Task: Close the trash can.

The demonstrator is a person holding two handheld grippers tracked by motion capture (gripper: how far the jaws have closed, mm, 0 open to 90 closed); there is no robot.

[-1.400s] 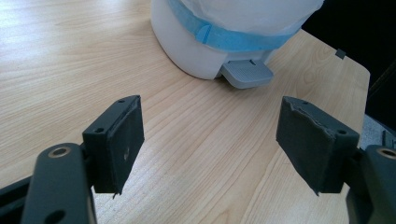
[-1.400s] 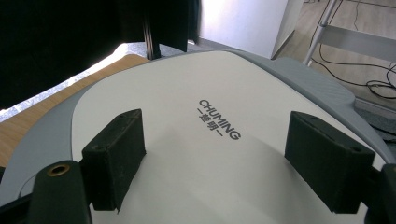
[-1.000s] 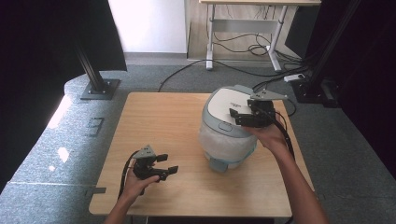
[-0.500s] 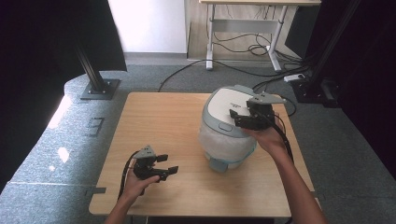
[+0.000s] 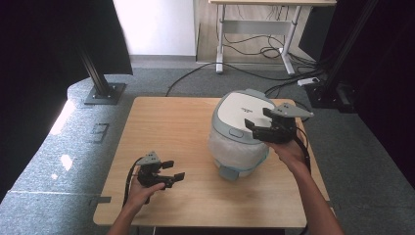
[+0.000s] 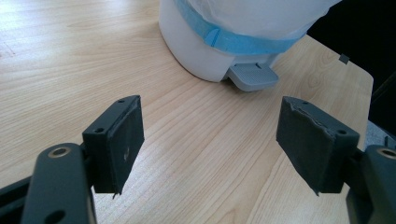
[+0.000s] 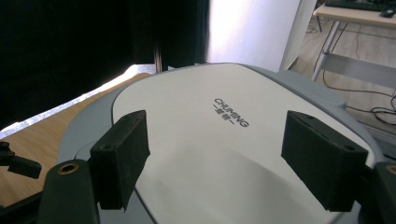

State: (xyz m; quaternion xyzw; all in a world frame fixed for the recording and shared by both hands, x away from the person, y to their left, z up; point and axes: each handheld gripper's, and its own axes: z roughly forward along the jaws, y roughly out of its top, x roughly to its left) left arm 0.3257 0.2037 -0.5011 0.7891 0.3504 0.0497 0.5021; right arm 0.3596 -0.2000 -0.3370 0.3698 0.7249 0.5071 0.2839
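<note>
A round bin with a smooth white and grey lid stands on the pale wooden counter. A thin plastic bag and a blue band wrap its body, and a ribbed grey pedal sticks out low down. The right gripper hangs just above the lid; its fingers have just been opening, wide apart, holding nothing. The left gripper is well apart from the bin, its fingers open and empty.

Daylight from the back; dark sides; gripper views sharp, perhaps slightly soft.
</note>
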